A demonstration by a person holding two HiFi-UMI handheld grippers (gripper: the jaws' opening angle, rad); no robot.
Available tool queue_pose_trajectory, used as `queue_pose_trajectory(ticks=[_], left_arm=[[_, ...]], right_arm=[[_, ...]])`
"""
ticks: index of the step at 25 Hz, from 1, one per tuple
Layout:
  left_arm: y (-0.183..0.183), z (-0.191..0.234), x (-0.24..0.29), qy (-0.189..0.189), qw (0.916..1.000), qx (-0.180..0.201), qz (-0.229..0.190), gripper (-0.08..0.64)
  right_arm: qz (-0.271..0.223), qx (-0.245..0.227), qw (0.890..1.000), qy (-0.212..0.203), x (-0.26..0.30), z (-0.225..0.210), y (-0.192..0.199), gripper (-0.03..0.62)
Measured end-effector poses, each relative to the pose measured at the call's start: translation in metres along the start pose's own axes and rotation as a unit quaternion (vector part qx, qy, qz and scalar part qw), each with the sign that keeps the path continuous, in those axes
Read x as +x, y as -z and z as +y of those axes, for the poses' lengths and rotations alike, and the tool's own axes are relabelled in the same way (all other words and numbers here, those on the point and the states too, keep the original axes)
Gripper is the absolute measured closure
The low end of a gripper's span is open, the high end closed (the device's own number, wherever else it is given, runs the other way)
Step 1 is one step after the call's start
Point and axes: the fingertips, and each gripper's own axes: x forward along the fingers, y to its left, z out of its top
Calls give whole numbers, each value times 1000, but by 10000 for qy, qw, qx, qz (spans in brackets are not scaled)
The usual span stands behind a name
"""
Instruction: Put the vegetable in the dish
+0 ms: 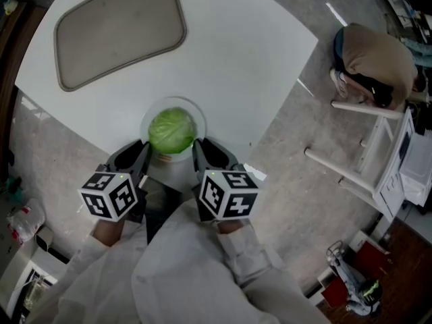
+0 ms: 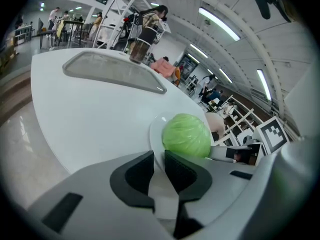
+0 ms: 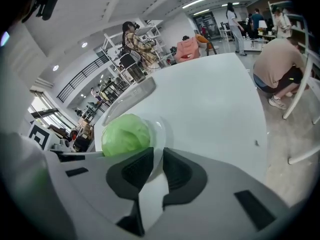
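Now | left gripper [image 2: 159, 156] fingers nearly together, clamping dish [image 1: 174, 100] rim | right gripper [image 3: 157, 154] likewise | cabbage [image 1: 172, 131] in dish

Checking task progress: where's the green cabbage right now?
Head view: the round green cabbage sits in the white round dish at the near edge of the white table, between the left tongs and right tongs.

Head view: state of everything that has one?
cabbage: whole, sitting in the dish.
dish: upright, holds the cabbage, at the near edge of the table.
left gripper: appears shut on the dish rim, left side.
right gripper: appears shut on the dish rim, right side.
tray: flat on the table, empty.
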Motion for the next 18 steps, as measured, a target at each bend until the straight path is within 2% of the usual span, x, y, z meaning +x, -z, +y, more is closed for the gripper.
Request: queue_pose_trajectory(ticks=[6, 18], left_arm=[[0, -4, -4, -40, 9999, -104, -1, 488], [-12, -10, -15, -241, 9989, -262, -306, 488]], right_arm=[[79, -57, 9999, -79, -3, 2, -5, 523], [97, -226, 9990, -380, -9, 12, -22, 523]])
